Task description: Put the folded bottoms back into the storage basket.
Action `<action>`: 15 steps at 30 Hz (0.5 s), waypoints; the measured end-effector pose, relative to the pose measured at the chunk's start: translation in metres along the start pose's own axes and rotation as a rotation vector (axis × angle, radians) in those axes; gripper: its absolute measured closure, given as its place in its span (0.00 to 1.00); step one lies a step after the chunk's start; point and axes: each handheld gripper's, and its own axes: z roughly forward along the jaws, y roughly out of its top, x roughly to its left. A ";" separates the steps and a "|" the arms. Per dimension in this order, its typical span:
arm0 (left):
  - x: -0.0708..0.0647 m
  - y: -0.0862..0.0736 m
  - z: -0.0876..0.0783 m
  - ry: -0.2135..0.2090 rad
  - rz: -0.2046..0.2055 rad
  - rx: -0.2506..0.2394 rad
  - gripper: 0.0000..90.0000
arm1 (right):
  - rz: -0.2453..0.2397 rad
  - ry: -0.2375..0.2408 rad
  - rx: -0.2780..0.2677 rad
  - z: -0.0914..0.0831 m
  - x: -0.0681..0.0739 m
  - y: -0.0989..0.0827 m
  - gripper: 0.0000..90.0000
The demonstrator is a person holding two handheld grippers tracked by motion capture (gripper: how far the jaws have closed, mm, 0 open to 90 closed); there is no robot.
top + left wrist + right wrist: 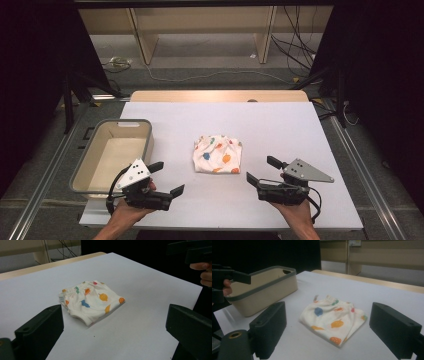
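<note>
Dark room, cables on the floor at the top of the high frame, pale shelving behind. White surface (280, 125) fills the middle of the frame over a wooden top.

One folded garment (218, 154), white with coloured fruit prints, lies flat at centre frame, apart from everything else. Folded compact, waistband toward the upper edge; judged ready for lifting or moving as a bundle.

One bin (85, 165), beige with grey rim, sits at left of frame on the surface's edge, empty inside. Near the garment but not touching; judged the likely destination.

Two grippers, one per hand. Left gripper (166, 179) lower left, just beside the bin's near corner; right gripper (260, 171) lower right. Both angle inward toward the garment, flanking it, each well short of contact. Fingers (42, 327) spread wide on the left, and likewise on the right; nothing held. The gripper views each frame the garment between the fingers: judged a lined-up approach.
</note>
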 end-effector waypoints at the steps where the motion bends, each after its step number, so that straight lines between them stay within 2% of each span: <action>1: 0.000 0.000 0.000 0.000 0.000 0.000 0.01 | -0.002 0.000 0.000 0.000 0.000 0.000 0.17; 15: -0.002 0.000 0.008 -0.013 -0.004 0.023 0.02 | -0.003 -0.011 0.012 0.003 0.000 0.000 0.17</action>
